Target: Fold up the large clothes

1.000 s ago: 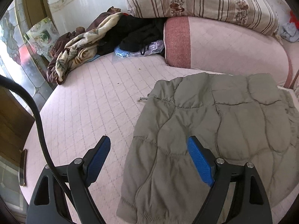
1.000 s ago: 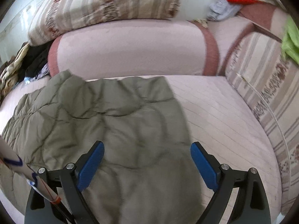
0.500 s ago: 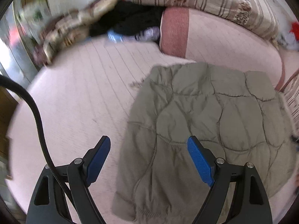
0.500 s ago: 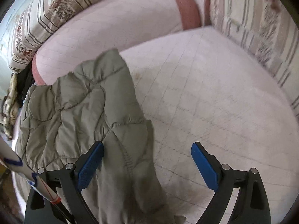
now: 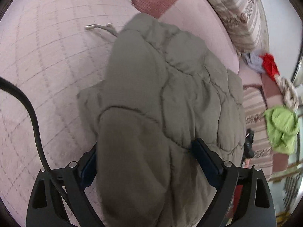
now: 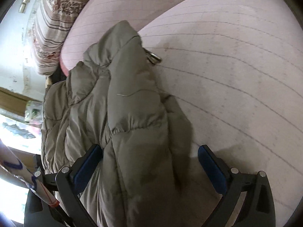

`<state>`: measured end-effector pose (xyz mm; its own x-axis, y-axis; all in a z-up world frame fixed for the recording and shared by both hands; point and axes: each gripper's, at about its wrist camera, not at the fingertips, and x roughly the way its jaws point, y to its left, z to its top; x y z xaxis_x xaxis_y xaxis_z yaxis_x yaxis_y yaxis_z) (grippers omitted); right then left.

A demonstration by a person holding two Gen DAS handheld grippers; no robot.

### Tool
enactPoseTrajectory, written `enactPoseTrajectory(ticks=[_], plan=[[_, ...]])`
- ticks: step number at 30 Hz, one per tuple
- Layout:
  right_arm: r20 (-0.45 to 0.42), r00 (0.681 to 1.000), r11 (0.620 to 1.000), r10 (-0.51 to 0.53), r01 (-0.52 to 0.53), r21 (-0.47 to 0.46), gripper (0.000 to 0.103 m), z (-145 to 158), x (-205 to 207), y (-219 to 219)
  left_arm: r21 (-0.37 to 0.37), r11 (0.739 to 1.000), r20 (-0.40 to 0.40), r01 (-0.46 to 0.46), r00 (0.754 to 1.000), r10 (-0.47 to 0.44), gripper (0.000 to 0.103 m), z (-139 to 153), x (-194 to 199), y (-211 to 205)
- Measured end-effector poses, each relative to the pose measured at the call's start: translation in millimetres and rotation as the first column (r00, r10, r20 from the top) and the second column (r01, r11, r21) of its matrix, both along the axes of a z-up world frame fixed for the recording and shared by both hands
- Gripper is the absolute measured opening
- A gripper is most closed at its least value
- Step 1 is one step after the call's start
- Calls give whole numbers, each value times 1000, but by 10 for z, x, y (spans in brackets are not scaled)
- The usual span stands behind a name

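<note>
The left gripper (image 5: pixel 145 162) is opening around the jacket (image 5: pixel 170 94) on the bed (image 5: pixel 47 56); the right gripper (image 6: pixel 149 166) stands wide, jacket between, not pinched.

Free: bare pink quilted bed (image 5: pixel 47 71) left of padded jacket (image 5: pixel 170 94), and right of it. Obstacles: bolster (image 5: pixel 198 19), striped cushions (image 6: pixel 55 24) behind.

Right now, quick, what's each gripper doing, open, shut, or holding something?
Left gripper: jaws opening, straddling the olive puffer jacket, no clear grip on it.
Right gripper: open, the jacket's edge between its fingers, right pad clear of it.
</note>
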<state>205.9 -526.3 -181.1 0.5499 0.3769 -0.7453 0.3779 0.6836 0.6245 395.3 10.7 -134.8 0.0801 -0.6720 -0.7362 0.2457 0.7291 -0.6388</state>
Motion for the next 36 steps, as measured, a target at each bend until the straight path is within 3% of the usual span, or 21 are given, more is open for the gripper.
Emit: enactPoseTrajectory(ticks=[2,3,4,7,10,19,24,28,36], plan=[[11,1000,1000,11,-11,9,103,0,43,37,65,998,26,18,999,-20,93,33,-28,-120],[13,1000,1000,6,-7,25,99,2,48,67,112,994,42,19,999,-24,94,63,-50,-190],[12,1000,999,2,-2,44,87,7,70,82,145,989,54,14,998,-22,92,98,-82,-241],[16,999,992,-36,34,118,64,46,-25,110,191,981,77,10,997,-26,76,234,-188,-301],[19,999,992,-39,36,124,54,125,-141,171,233,972,92,21,995,-44,63,376,-360,-292],[25,999,989,-38,34,143,53,149,-562,333,269,963,111,-12,994,-18,61,458,-667,-150],[-6,997,994,-74,74,83,55,143,-422,357,314,947,137,-61,990,18,68,409,-634,-221],[-27,996,996,-88,89,32,55,168,-290,350,307,946,143,-103,988,61,71,381,-564,-306],[-17,992,991,-124,125,40,60,78,-216,243,290,944,143,-156,983,118,76,301,-384,-288]])
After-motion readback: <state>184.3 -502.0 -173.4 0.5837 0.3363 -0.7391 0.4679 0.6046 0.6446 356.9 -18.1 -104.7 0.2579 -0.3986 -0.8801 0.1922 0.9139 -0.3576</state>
